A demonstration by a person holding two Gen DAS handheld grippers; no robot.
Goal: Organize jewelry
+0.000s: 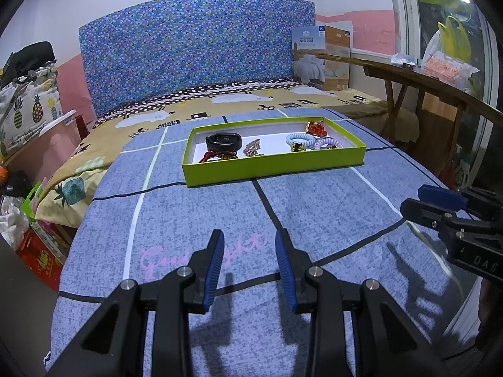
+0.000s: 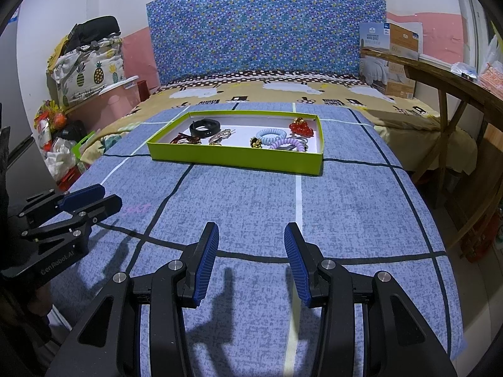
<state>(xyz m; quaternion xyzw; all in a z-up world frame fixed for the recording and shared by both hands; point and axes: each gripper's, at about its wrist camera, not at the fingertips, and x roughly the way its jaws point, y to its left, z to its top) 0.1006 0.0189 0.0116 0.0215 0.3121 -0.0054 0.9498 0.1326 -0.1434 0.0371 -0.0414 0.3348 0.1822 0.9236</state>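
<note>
A shallow lime-green tray (image 1: 270,169) (image 2: 232,157) lies on the blue checked bedspread, well ahead of both grippers. Inside it lie a black wristband (image 1: 223,140) (image 2: 204,126), a red-and-gold piece (image 1: 220,156), a sparkly hair clip (image 1: 251,148) (image 2: 220,136), a pale blue coil hair tie (image 1: 300,139) (image 2: 271,134), a lilac coil tie (image 1: 328,143) (image 2: 290,143) and a red bead cluster (image 1: 316,128) (image 2: 301,128). My left gripper (image 1: 250,238) hovers low over the bedspread, open and empty. My right gripper (image 2: 251,231) is likewise open and empty, to the left gripper's right.
A blue patterned headboard (image 2: 267,31) stands behind the bed. A cardboard quilt box (image 1: 323,56) sits at the back right beside a wooden bench (image 2: 456,75). Bags and clutter (image 2: 63,132) fill the floor to the left of the bed.
</note>
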